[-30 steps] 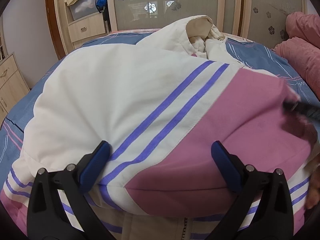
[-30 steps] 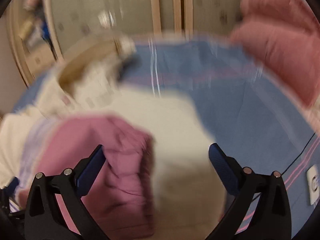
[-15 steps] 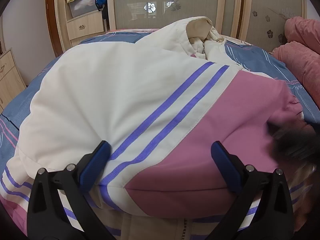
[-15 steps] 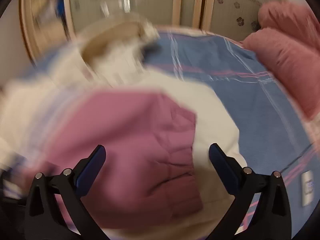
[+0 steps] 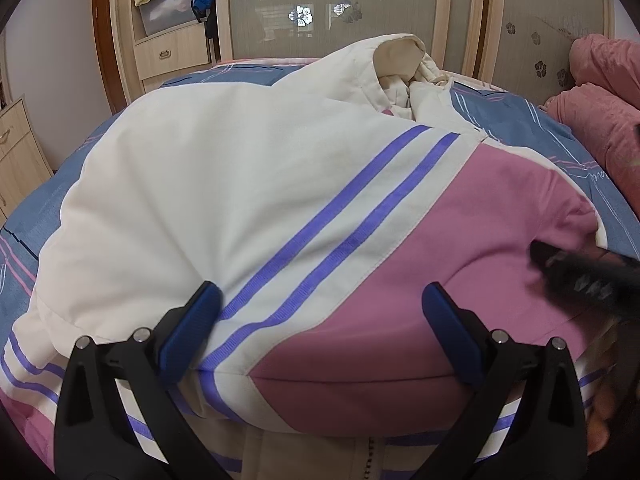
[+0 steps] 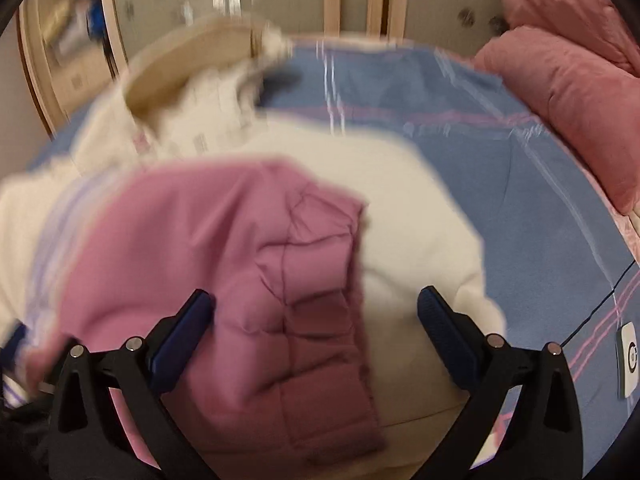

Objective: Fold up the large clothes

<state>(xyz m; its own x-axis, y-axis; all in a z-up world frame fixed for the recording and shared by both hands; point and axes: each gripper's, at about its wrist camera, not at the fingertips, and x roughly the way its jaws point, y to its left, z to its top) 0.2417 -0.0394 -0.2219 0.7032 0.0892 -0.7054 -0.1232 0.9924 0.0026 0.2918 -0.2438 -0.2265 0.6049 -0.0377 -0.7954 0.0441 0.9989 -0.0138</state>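
Note:
A puffy jacket [image 5: 248, 200], cream with a pink panel and two purple stripes, lies heaped on the bed, its hood [image 5: 400, 68] at the far end. My left gripper [image 5: 324, 332] stands open just above its near fold, nothing between the fingers. The right gripper appears there as a dark blurred shape [image 5: 588, 276] over the pink cuff at the right. In the blurred right wrist view the right gripper [image 6: 316, 332] is open above the pink sleeve [image 6: 248, 280] lying on the cream part of the jacket [image 6: 420, 216].
A blue bedsheet [image 6: 480, 128] with pink and white lines covers the bed. Pink pillows or bedding [image 6: 568, 80] lie at the right. A wardrobe with patterned glass doors [image 5: 328, 12] and wooden drawers [image 5: 172, 52] stands behind. A small white device [image 6: 627, 356] lies at the right bed edge.
The right gripper has swung over the pink sleeve, its view shifting left then right. The left gripper has lowered slightly and stayed open over the jacket.

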